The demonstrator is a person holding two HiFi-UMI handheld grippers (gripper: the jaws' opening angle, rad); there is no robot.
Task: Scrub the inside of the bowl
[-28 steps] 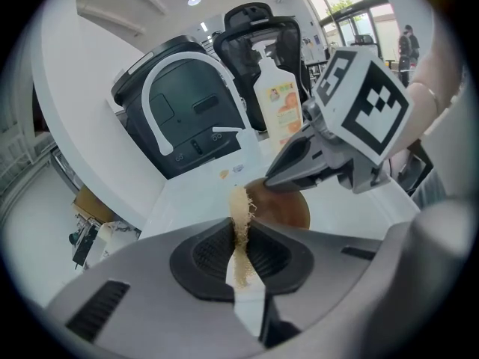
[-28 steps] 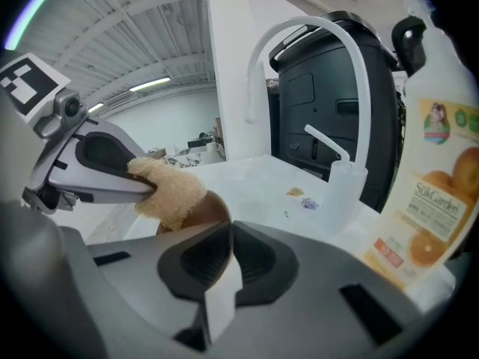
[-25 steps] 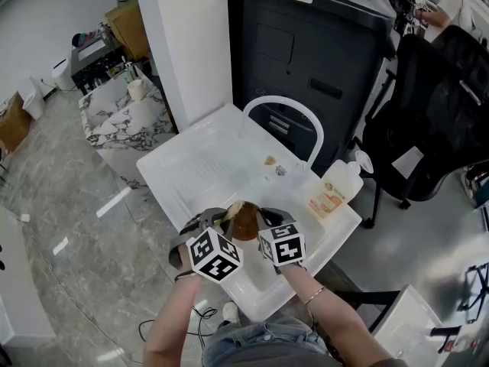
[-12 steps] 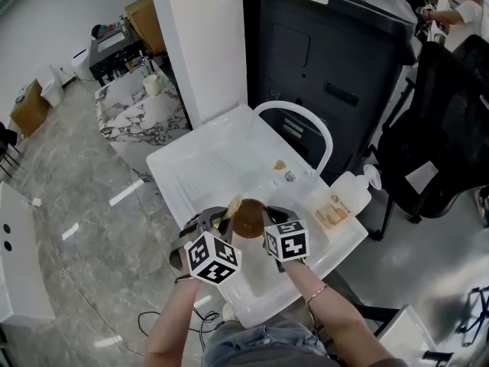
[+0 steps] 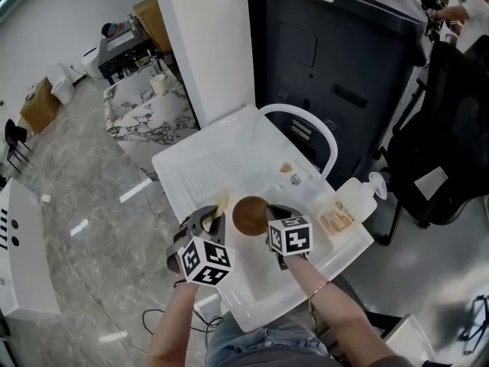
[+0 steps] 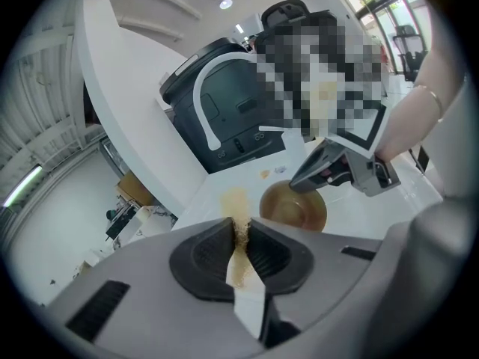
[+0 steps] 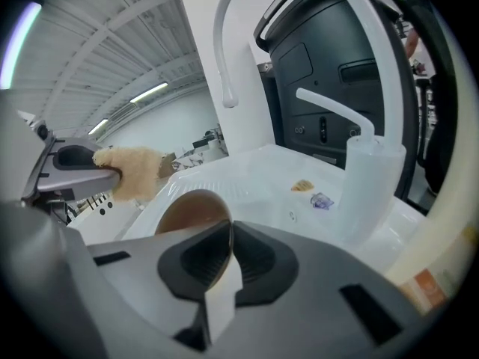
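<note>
A brown bowl (image 5: 249, 215) sits tilted over the white sink basin (image 5: 200, 165). My right gripper (image 5: 269, 217) is shut on the bowl's right rim. My left gripper (image 5: 215, 214) is shut on a tan sponge (image 5: 221, 202), just left of the bowl and apart from it. In the left gripper view the sponge (image 6: 238, 226) sticks out between the shut jaws, with the bowl (image 6: 293, 207) ahead to the right. The right gripper view shows the bowl's rim (image 7: 191, 214) pinched between the jaws and the sponge (image 7: 135, 172) at the left.
A white arched faucet (image 5: 307, 125) stands at the sink's back. Two small scraps (image 5: 289, 173) lie in the basin. A soap bottle (image 5: 349, 199) lies at the right edge. A dark cabinet (image 5: 336, 60), an office chair (image 5: 451, 128) and a marble table (image 5: 145, 112) surround the sink.
The left gripper has drawn the sponge leftward, away from the bowl's rim, so the whole bowl mouth now shows. The right gripper keeps its hold on the bowl.
</note>
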